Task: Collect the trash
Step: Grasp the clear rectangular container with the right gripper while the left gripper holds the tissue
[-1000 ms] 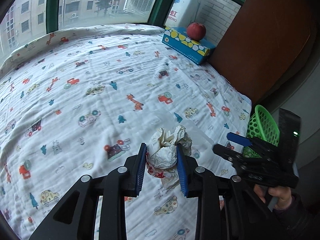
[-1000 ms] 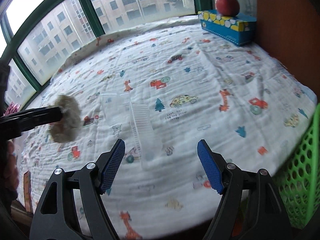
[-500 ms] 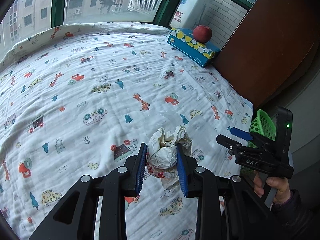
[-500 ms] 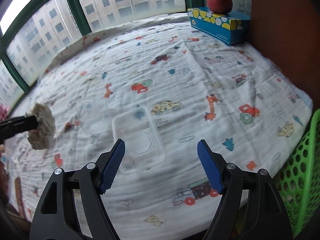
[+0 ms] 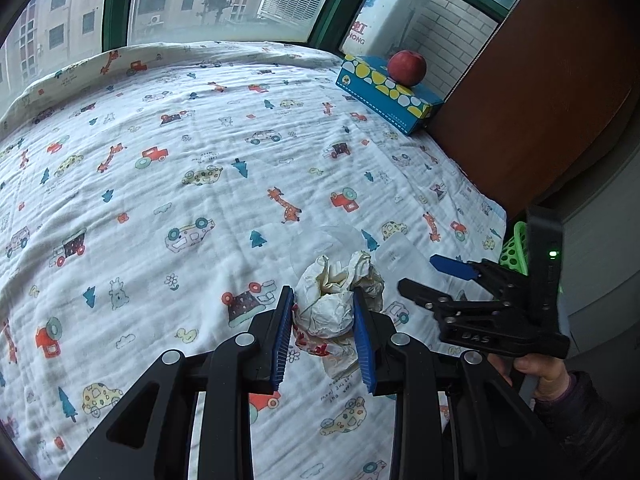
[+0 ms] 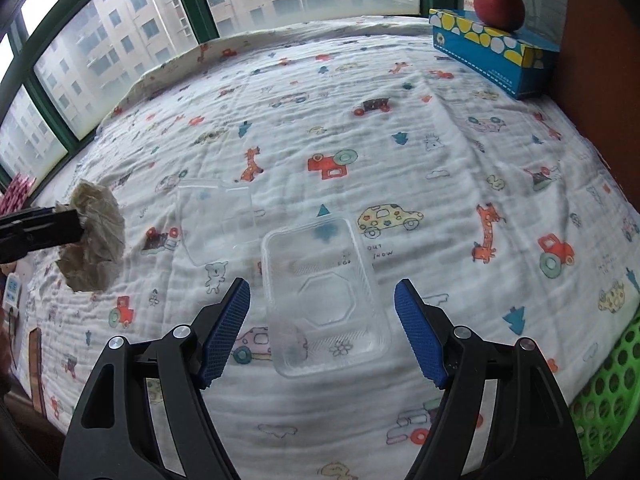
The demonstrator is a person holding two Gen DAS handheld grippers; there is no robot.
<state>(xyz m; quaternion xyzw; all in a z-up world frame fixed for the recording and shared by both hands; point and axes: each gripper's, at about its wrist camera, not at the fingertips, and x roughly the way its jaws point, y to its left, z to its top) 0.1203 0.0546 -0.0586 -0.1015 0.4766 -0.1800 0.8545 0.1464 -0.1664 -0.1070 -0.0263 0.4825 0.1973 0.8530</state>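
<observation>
My left gripper (image 5: pixel 323 334) is shut on a crumpled paper wad (image 5: pixel 334 300) and holds it above the printed bedsheet. The wad also shows in the right wrist view (image 6: pixel 93 251) at the far left, held off the sheet. My right gripper (image 6: pixel 322 330) is open, its blue pads on either side of a clear plastic tray (image 6: pixel 324 294) that lies on the sheet. A second clear plastic piece (image 6: pixel 218 216) lies just behind and left of the tray. The right gripper (image 5: pixel 436 274) also shows in the left wrist view, at the right.
A green mesh basket (image 6: pixel 604 396) stands off the bed's right edge; it also shows in the left wrist view (image 5: pixel 514 248). A blue tissue box (image 6: pixel 490 54) with a red apple (image 6: pixel 499 2) on it sits at the far right corner. A brown board (image 5: pixel 532 92) borders the right side. Windows run along the far edge.
My right gripper has moved in over the clear tray, which now lies between its open pads. My left gripper still holds the paper wad, little moved.
</observation>
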